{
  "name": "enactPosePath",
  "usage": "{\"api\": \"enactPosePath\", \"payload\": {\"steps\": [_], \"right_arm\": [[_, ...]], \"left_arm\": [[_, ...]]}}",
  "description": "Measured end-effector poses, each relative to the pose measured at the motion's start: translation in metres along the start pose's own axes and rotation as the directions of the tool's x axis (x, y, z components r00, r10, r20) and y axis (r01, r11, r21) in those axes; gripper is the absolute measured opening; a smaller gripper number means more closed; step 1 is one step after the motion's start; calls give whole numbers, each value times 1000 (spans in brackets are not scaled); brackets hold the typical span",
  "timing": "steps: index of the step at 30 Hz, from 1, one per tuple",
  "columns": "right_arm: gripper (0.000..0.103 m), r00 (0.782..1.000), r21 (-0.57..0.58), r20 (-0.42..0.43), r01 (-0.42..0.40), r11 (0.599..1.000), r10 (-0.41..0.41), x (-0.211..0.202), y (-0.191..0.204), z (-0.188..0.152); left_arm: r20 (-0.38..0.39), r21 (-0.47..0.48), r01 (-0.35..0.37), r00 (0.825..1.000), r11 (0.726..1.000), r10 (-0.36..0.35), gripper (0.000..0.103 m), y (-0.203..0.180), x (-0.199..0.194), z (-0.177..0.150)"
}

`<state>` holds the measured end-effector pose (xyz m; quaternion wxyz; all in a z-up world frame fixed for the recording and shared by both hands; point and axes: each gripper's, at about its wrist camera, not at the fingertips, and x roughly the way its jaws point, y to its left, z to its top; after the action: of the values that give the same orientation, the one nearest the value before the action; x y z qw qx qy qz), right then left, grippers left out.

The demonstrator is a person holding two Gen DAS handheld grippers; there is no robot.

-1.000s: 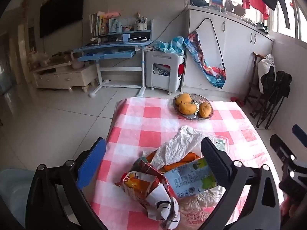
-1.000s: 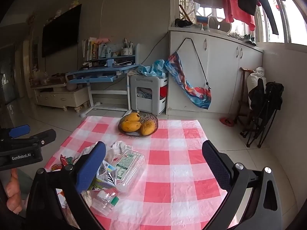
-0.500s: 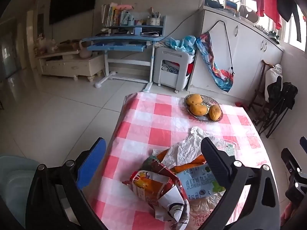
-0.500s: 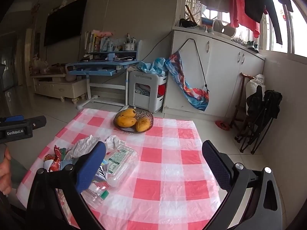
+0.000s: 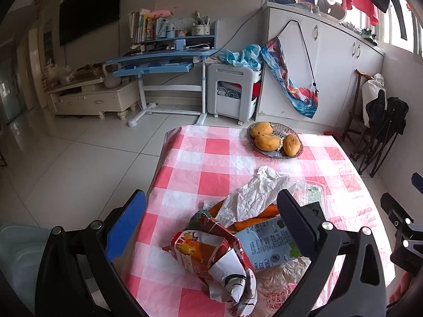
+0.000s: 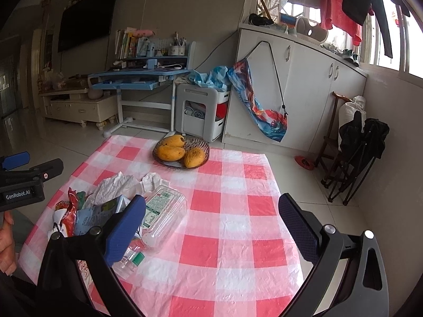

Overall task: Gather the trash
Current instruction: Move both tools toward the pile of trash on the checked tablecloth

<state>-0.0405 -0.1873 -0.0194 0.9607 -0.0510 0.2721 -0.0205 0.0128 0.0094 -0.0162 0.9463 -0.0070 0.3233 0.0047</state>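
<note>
Trash lies heaped on the red-checked tablecloth (image 5: 211,163): a crumpled red and orange snack bag (image 5: 208,251), a milk carton (image 5: 269,240), white crumpled paper (image 5: 253,195) and orange wrappers (image 5: 253,219). The right wrist view also shows a clear plastic bottle (image 6: 161,214) with a green cap. My left gripper (image 5: 211,222) hangs open just above the snack bag, holding nothing. My right gripper (image 6: 211,222) is open over the table's bare right half, the bottle beside its left finger.
A glass bowl with three mangoes (image 5: 275,141) sits at the table's far end. A pale bin (image 5: 15,253) stands on the floor at the left. Beyond are a blue desk (image 5: 164,60), a white cart (image 5: 232,92), cabinets and folded chairs (image 5: 383,126).
Both grippers have drawn back and risen a little from the table, so the trash heap and bowl look slightly farther. Both stay open and empty.
</note>
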Motion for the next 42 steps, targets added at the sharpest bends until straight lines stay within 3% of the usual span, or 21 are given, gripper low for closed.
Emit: {"api": "enactPosePath", "payload": {"steps": [34, 42], "right_arm": [[97, 1000, -33, 0, -4, 999, 4, 1, 9, 0], [97, 1000, -33, 3, 1, 999, -1, 1, 9, 0]], "left_arm": [[4, -11, 0, 1000, 1000, 0, 96, 4, 1, -1], [7, -34, -42, 999, 999, 42, 96, 17, 1, 4]]}}
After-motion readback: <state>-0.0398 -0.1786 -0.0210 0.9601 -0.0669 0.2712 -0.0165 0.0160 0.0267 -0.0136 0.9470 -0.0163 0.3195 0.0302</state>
